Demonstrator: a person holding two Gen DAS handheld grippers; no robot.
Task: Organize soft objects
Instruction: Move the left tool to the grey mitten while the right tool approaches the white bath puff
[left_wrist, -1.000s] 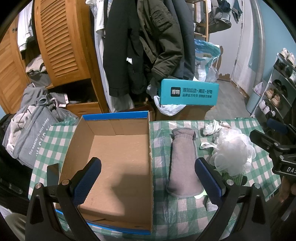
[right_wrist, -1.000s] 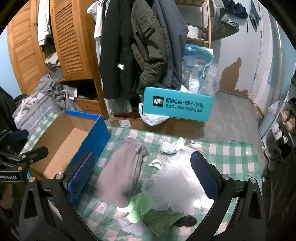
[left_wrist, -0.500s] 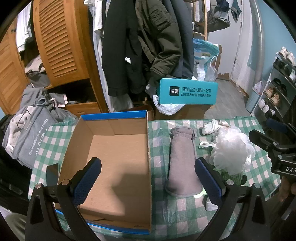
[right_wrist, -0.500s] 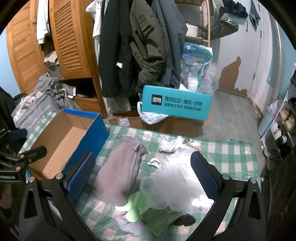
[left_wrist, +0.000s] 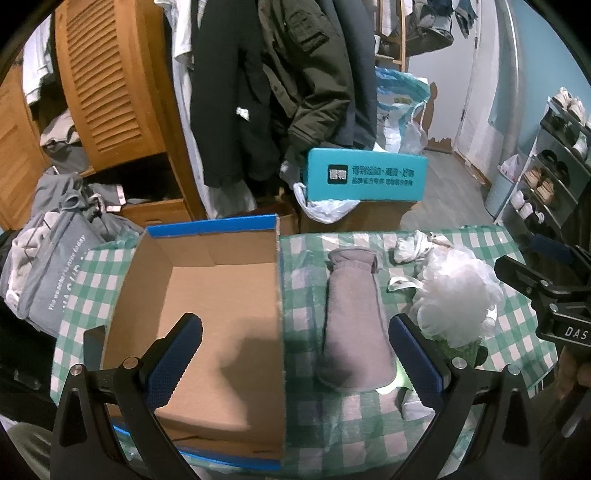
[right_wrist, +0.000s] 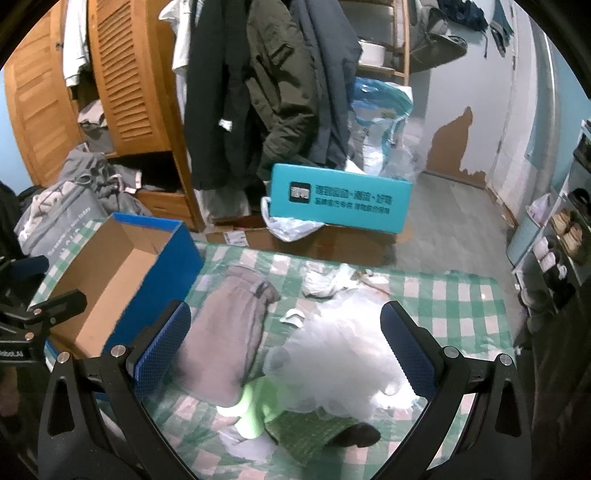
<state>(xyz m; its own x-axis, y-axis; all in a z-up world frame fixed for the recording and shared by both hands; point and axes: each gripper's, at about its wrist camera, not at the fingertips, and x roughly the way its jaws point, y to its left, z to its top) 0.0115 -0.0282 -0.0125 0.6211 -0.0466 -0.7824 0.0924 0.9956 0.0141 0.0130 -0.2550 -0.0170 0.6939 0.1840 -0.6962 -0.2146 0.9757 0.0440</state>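
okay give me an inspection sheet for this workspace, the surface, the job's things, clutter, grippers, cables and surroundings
Surface: table in green checked cloth.
Job's things: open cardboard box, nothing seen inside; grey sock flat beside it; white mesh puff; green item partly under them.
Clutter: crumpled white cloth.
Grippers: left hand-held gripper open, holding nothing; right hand-held gripper open above the puff.
Cables: nothing seen.
Surroundings: hanging coats, wooden wardrobe, teal box, shoe rack.

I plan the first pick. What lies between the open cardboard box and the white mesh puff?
The grey sock lies between the cardboard box and the white mesh puff, flat on the checked cloth; the left wrist view shows it.
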